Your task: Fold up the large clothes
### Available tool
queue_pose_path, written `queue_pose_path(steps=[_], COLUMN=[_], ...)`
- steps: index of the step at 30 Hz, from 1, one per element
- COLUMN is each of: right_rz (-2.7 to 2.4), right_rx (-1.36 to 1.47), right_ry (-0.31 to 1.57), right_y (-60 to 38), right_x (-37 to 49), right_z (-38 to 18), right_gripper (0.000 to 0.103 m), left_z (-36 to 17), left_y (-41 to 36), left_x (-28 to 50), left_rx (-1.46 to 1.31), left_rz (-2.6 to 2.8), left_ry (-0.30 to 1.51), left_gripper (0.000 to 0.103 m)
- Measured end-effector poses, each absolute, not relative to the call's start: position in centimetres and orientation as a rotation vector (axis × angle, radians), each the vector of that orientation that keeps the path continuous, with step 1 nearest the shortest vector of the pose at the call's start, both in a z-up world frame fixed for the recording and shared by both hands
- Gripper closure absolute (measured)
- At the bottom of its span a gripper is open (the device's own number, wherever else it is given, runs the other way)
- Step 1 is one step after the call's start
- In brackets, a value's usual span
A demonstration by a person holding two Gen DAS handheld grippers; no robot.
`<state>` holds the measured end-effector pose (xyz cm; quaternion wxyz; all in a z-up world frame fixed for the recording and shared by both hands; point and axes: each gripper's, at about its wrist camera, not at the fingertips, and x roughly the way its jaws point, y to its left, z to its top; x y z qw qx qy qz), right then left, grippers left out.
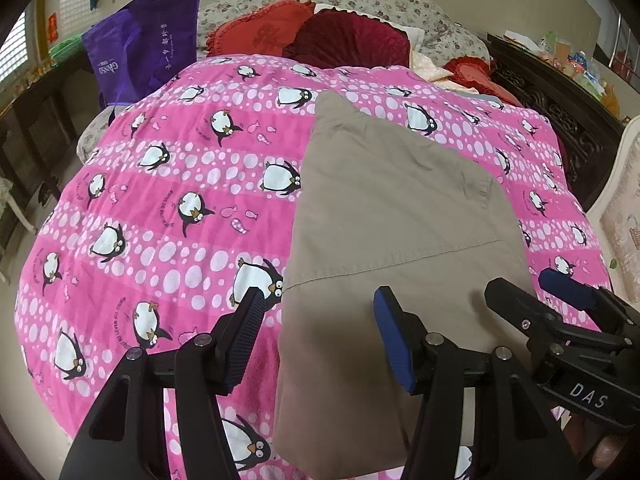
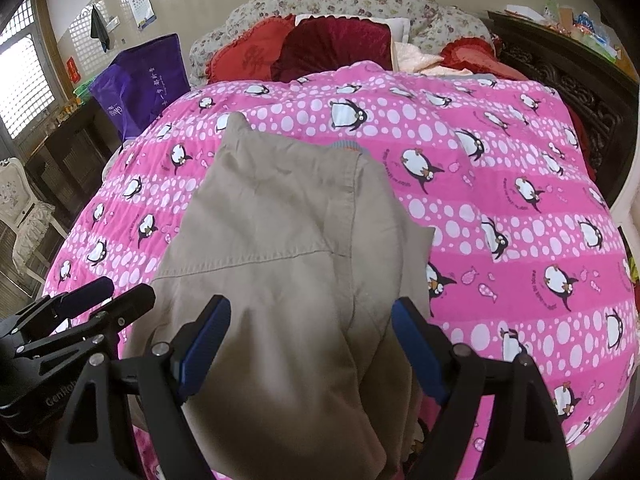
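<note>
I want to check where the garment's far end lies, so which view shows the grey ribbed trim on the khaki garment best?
The right wrist view: the grey ribbed trim peeks out at the far edge of the khaki garment, against the pink penguin quilt. In the left wrist view the garment shows only plain khaki cloth and seams; no trim is visible.

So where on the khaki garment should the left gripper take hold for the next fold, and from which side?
Probably the khaki garment's left edge near its lower corner, approached from the left over the pink penguin blanket. That edge lies straight, flat and exposed, and the open left gripper already straddles it; the right gripper is open over the bunched near end.
</note>
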<state>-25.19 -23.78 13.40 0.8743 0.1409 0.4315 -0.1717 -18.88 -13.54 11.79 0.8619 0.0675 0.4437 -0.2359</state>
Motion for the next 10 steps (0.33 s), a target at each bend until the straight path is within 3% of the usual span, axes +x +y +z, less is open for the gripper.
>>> queue_pose_path(steps=[10], right_rz=[-0.347], right_rx=[0.294], right_ry=[0.911], right_y=[-23.86], right_x=[-25.07], right_z=[13.14], right_gripper=[0.017], left_z=[11.80], left_y=[-12.88], left_x=[-17.92], left_rx=[0.110], left_rz=[-0.501], left_ry=[0.922], left_gripper=[0.058])
